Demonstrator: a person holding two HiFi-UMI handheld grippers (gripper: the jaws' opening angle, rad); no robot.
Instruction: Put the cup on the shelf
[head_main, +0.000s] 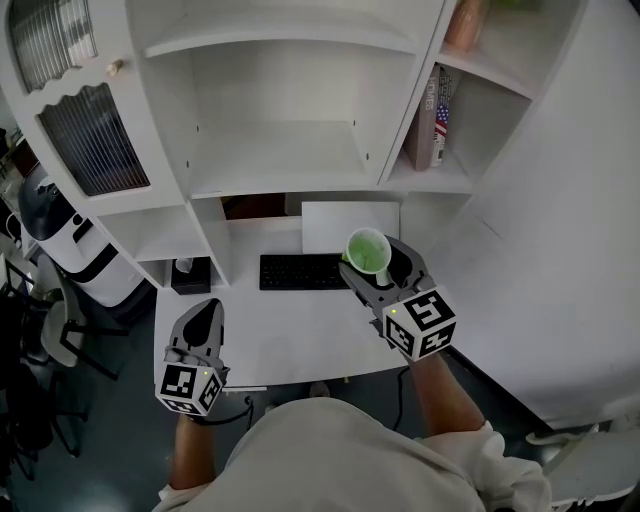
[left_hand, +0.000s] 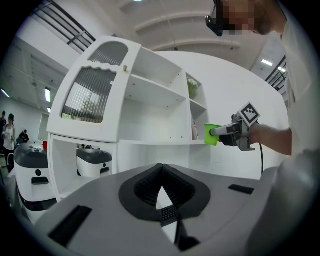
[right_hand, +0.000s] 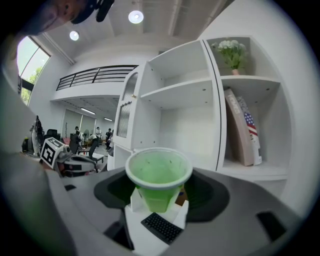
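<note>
A green plastic cup (head_main: 367, 250) sits upright between the jaws of my right gripper (head_main: 372, 262), which is shut on it above the white desk (head_main: 290, 335), in front of the white shelf unit (head_main: 270, 160). The right gripper view shows the cup (right_hand: 158, 177) from above, empty, with the open shelf bays (right_hand: 185, 87) beyond it. My left gripper (head_main: 207, 312) hovers over the desk's left front, shut and empty. From the left gripper view, the cup (left_hand: 212, 134) hangs level with a shelf board (left_hand: 150, 142).
A black keyboard (head_main: 303, 271) and a white sheet (head_main: 345, 225) lie on the desk under the shelf. Books (head_main: 432, 120) lean in the right bay, with a vase of flowers (right_hand: 232, 50) above. A black tissue box (head_main: 190, 275) sits at the left, with a white-and-black machine (head_main: 60, 235) beyond.
</note>
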